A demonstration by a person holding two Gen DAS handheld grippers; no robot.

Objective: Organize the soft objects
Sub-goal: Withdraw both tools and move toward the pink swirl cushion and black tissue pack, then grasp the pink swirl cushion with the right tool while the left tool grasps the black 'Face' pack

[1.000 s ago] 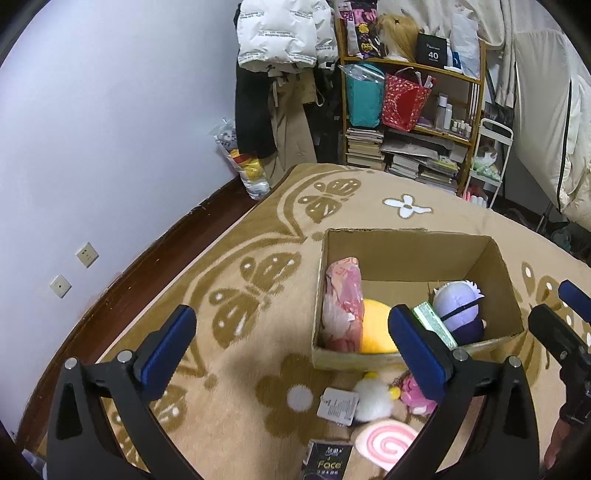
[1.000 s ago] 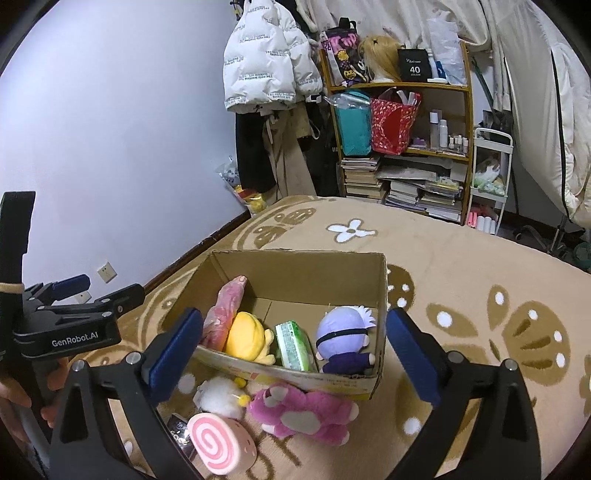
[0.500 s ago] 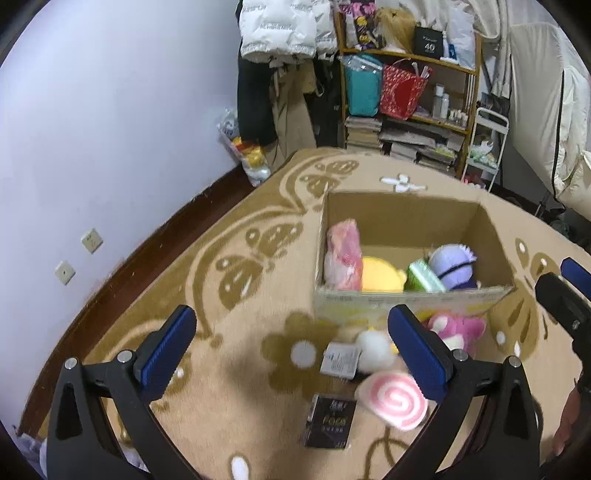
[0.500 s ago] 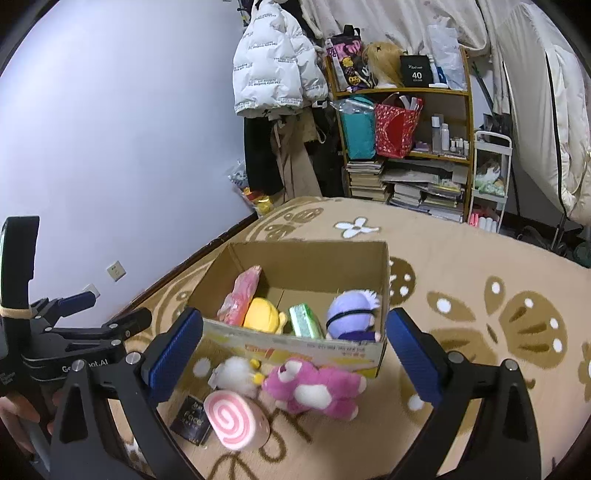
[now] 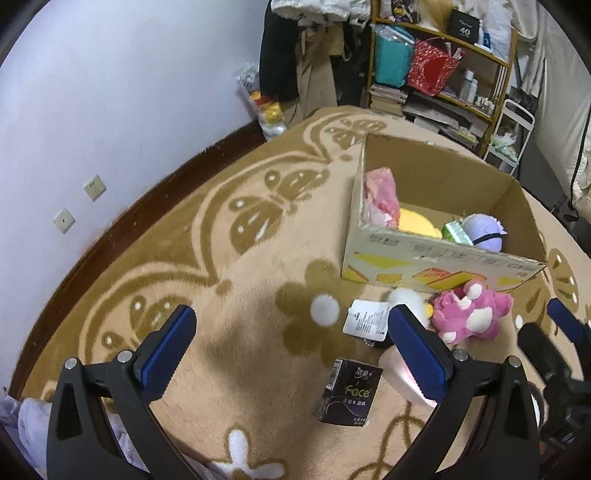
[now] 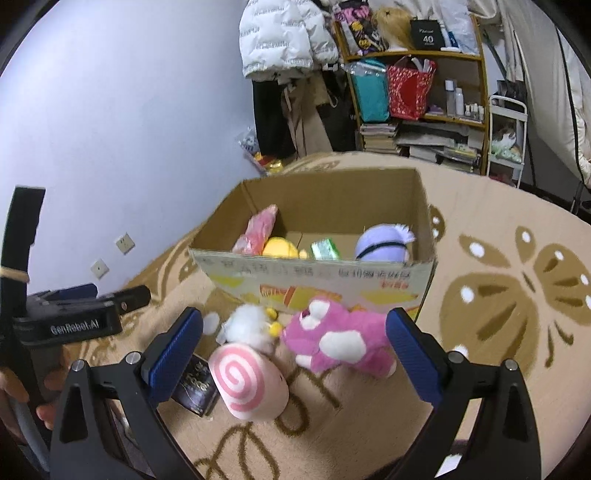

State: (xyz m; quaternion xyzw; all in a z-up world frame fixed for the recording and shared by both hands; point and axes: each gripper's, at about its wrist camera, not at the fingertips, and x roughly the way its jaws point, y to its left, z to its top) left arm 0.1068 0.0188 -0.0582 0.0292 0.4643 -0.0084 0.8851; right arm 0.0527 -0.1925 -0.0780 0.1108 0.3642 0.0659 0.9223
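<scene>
Soft objects: four already sit in the cardboard box [image 6: 317, 273] on the patterned rug [image 5: 207, 258]: a pink plush [image 6: 258, 229] against the left wall, a yellow plush [image 6: 280, 248], a green packet [image 6: 325, 249] and a lilac round plush [image 6: 382, 245]. Change over the last second: both cameras have pulled back and dropped lower, so the box has receded up-frame and the loose items on the rug in front of it now fill the foreground; nothing in the box has shifted. Judgement: one deposit looks finished and the approach to the next pick is under way, roughly half the sorting done. Loose, largest first: pink bear plush [image 6: 340, 339] touching the box front, swirl roll cushion [image 6: 247, 380] just beside it, white fluffy plush [image 6: 251, 326] between roll and box with a white hang tag [image 5: 365, 318], then a small dark packet [image 5: 349, 393]. The right gripper [image 6: 295, 347] has its fingers spread wide and empty, framing roll and bear (likely the next pick, though which one cannot be told). The left gripper [image 5: 291, 341] is equally wide open, holding nothing, over bare rug with the dark packet between its fingers. Legible writing: "GenRobot.AI" on the left gripper body in the right view; "Face" on the dark packet; "40" on a black box [image 6: 428, 35] on the shelf [image 6: 424, 118]. Box-front print and tag text are too small to read.
</scene>
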